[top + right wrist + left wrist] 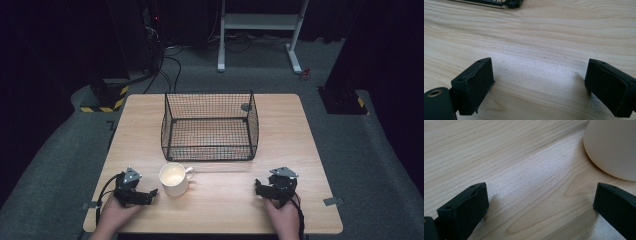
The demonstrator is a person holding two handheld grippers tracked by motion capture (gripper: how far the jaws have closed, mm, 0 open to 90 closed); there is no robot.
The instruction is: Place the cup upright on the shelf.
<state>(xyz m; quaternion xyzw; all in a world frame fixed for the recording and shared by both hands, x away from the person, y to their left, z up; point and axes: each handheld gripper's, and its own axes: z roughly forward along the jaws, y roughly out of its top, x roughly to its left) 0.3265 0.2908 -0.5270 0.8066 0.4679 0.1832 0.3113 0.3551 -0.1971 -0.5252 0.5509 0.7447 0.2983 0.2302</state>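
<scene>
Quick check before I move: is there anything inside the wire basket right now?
The wire basket looks empty: through its mesh only bare table wood shows on the floor. The white mug stands outside, in front of it, near the left claw. Something very small could be hidden by the mesh.

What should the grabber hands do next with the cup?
Probably nudge the open left gripper toward the white ceramic mug. The mug stands just beside its spread jaws, in front of the black wire basket on the wooden table; the right gripper sits farther off.
</scene>
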